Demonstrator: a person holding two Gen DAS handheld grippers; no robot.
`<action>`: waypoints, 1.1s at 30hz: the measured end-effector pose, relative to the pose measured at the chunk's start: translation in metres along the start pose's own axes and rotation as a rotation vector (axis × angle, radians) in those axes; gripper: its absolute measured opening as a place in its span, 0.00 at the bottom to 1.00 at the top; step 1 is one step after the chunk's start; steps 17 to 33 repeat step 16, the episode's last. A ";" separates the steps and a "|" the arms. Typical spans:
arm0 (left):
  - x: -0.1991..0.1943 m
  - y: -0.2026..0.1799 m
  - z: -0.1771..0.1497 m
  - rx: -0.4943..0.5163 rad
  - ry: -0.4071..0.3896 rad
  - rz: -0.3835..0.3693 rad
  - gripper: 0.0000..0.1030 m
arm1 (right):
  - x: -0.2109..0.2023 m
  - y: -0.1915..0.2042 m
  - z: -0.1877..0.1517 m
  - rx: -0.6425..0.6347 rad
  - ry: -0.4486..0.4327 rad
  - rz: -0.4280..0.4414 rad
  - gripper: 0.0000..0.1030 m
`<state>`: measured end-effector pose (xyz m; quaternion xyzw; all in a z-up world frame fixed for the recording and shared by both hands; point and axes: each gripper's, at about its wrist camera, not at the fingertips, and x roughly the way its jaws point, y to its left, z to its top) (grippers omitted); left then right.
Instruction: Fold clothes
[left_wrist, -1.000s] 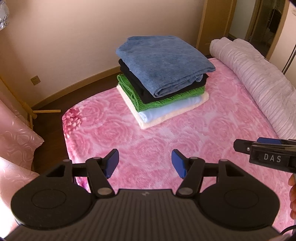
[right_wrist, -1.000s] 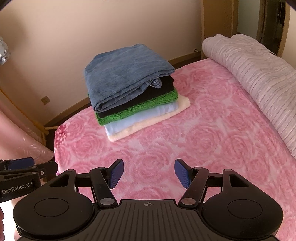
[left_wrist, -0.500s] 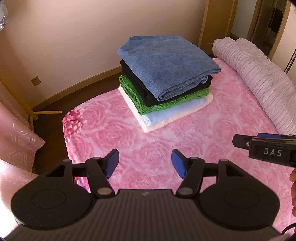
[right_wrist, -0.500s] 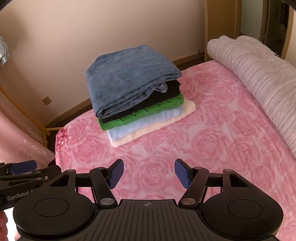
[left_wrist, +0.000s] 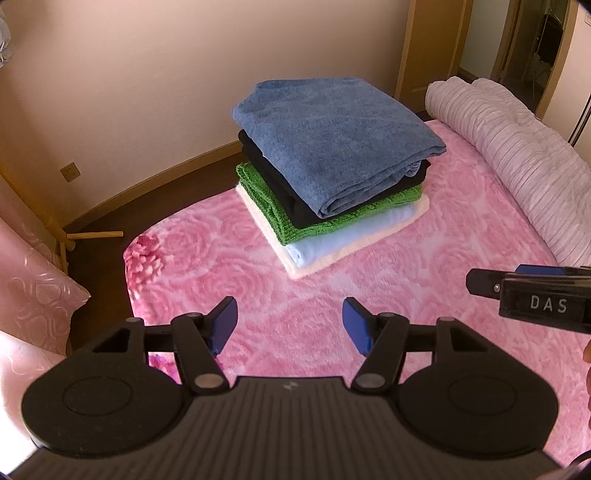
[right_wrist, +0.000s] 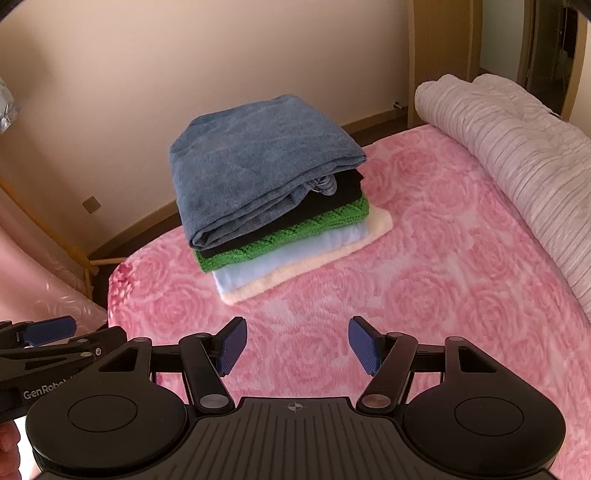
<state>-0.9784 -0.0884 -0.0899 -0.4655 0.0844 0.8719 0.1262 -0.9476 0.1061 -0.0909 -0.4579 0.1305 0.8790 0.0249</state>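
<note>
Left wrist view: left gripper (left_wrist: 290, 325), jaws apart and empty, above pink bedspread (left_wrist: 424, 288); stack of folded clothes (left_wrist: 332, 173) ahead near the bed's far edge; any approach best low, level, top item first. Right wrist view: right gripper (right_wrist: 297, 345), jaws apart and empty; stack (right_wrist: 273, 195) reads blue, black, green knit, pale blue, cream, edges roughly aligned, nothing loose visible.

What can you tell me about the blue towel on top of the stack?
The blue towel looks like soft, slightly faded terry cloth, folded into a thick rectangle with its rounded fold toward the cameras. It lies flat atop the stack, resting directly on the black garment. A loose inner layer bunches at its right end. Neither tool touches it.
</note>
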 end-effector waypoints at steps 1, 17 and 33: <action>0.001 0.000 0.001 0.000 0.000 -0.001 0.58 | 0.001 0.000 0.001 0.000 0.000 0.001 0.63; -0.004 0.003 0.006 0.013 -0.050 0.020 0.58 | -0.002 0.008 0.006 -0.004 -0.013 0.002 0.63; -0.004 0.003 0.006 0.013 -0.050 0.020 0.58 | -0.002 0.008 0.006 -0.004 -0.013 0.002 0.63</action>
